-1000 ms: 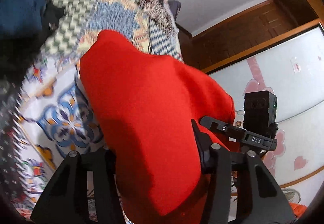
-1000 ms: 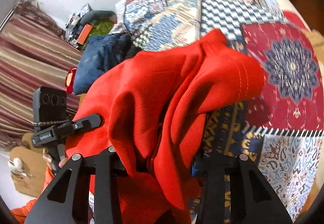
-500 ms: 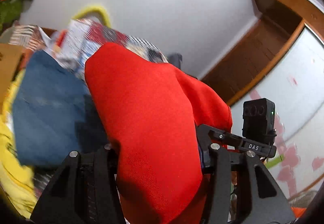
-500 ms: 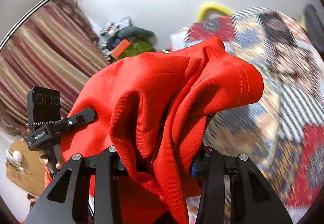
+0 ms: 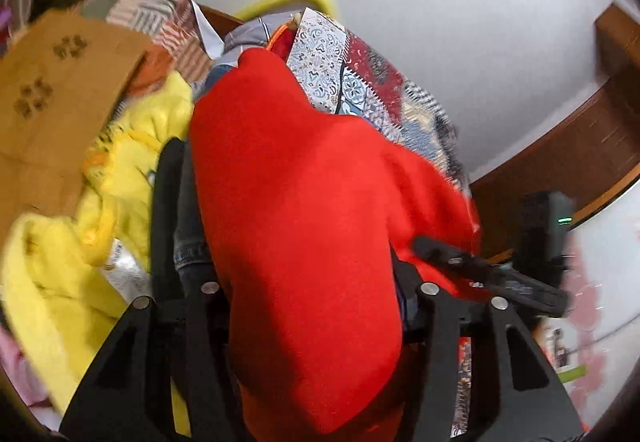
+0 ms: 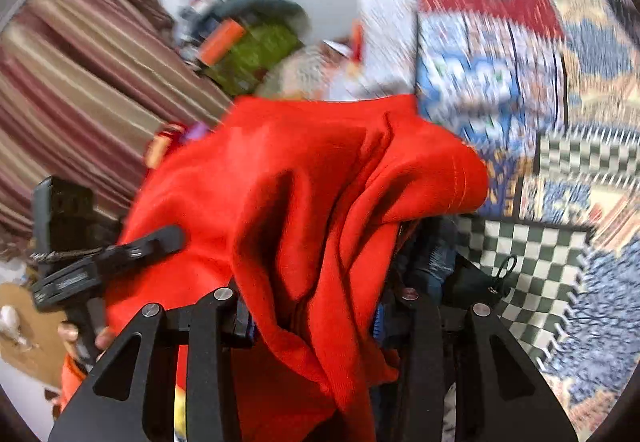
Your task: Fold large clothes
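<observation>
Red garment [image 5: 304, 226] between left gripper [image 5: 316, 306] jaws

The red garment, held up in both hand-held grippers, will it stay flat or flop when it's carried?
Probably floppy: the red garment drapes in deep folds over the right hand-held gripper and bulges over the left hand-held gripper. Its thick-looking knit suggests some weight. It seems unlikely to slip, being bunched between the fingers.

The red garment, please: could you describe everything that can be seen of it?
The red garment is plain bright red, a thick soft knit by its look, bunched and creased rather than flat. A double-stitched hem curls over at one edge. The left gripper and right gripper each have their jaws shut on it, lifting it above the patterned bedspread, folds drooping over both grippers.
</observation>
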`<state>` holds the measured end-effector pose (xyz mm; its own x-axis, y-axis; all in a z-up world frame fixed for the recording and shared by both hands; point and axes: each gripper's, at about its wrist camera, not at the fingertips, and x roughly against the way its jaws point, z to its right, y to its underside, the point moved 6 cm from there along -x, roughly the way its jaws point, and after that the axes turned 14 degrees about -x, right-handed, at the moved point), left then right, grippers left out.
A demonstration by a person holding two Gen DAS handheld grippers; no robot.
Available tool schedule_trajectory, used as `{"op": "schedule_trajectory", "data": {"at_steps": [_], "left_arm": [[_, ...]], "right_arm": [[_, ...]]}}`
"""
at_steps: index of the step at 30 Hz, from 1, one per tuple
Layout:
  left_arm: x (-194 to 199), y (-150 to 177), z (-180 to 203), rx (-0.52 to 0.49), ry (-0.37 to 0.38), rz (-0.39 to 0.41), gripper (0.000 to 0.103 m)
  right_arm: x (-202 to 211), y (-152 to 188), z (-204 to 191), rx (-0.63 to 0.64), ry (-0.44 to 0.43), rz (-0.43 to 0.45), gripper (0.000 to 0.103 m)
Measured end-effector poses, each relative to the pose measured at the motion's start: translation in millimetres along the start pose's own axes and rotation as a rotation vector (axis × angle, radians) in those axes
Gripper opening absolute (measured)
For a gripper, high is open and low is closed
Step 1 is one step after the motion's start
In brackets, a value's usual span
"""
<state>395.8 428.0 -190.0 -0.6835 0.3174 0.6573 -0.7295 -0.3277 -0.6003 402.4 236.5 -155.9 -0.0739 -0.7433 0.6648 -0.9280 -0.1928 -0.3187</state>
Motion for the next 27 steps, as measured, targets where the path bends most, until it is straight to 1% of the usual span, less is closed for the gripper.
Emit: {"op": "schedule_trajectory", "data": {"at_steps": [1, 2, 3, 4, 5, 6, 7, 8, 9, 11, 12, 13, 15, 17, 18, 20, 23, 24, 25, 27], "left_arm": [[1, 3, -5, 0.007, 0.026, 0.02, 0.054], [2, 3, -5, -0.002, 0.036, 0.03, 0.056], [5, 3, -1, -0.022, 0.03, 0.026, 0.057], [6, 3, 3, -0.045, 0.016, 0.017, 0.058], [7, 4, 8, -0.066, -0.009, 0.004, 0.061], [8, 3, 12, -0.087, -0.042, -0.008, 0.064], [12, 5, 18, -0.116, -0.08, -0.017, 0.066], [14, 9, 24, -0.142, -0.11, -0.02, 0.068], [19, 9, 31, -0.178, -0.149, -0.021, 0.069], [27, 12, 41, -0.202, -0.183, -0.022, 0.073], [29, 13, 43, -0.209, -0.196, -0.017, 0.074], [29, 14, 43, -0.216, -0.21, -0.012, 0.075], [36, 16, 48, -0.263, -0.268, 0.004, 0.078], [40, 22, 50, -0.283, -0.301, 0.001, 0.085], [42, 26, 52, -0.291, -0.31, -0.003, 0.086], [41, 34, 50, -0.307, -0.346, -0.014, 0.088], [38, 42, 43, -0.3, -0.359, -0.033, 0.092], [37, 44, 42, -0.297, -0.354, -0.038, 0.094], [37, 46, 41, -0.297, -0.352, -0.042, 0.094], [38, 49, 43, -0.306, -0.363, -0.036, 0.096]], "right_arm": [[-6, 1, 5, -0.002, -0.012, -0.012, 0.045], [-8, 3, 8, -0.004, -0.032, -0.02, 0.048], [-5, 6, 12, 0.001, -0.057, -0.018, 0.049], [-1, 8, 13, 0.011, -0.055, -0.017, 0.05], [4, 12, 13, 0.027, -0.04, -0.024, 0.053], [11, 16, 14, 0.043, -0.005, -0.024, 0.056], [20, 19, 12, 0.062, 0.033, -0.012, 0.062], [31, 22, 10, 0.091, 0.071, 0.011, 0.063], [40, 22, 7, 0.116, 0.103, 0.03, 0.063], [63, 24, 4, 0.153, 0.187, 0.088, 0.063], [69, 20, 5, 0.158, 0.211, 0.114, 0.063], [78, 20, 1, 0.167, 0.229, 0.148, 0.063], [86, 20, -12, 0.19, 0.219, 0.184, 0.063], [82, 21, -23, 0.211, 0.214, 0.194, 0.064], [77, 24, -25, 0.223, 0.218, 0.188, 0.065], [57, 26, -25, 0.237, 0.235, 0.163, 0.066], [28, 36, -11, 0.243, 0.297, 0.106, 0.067], [23, 39, -4, 0.253, 0.313, 0.11, 0.07], [24, 42, 3, 0.26, 0.316, 0.119, 0.078], [32, 45, 14, 0.233, 0.294, 0.11, 0.079]]}}
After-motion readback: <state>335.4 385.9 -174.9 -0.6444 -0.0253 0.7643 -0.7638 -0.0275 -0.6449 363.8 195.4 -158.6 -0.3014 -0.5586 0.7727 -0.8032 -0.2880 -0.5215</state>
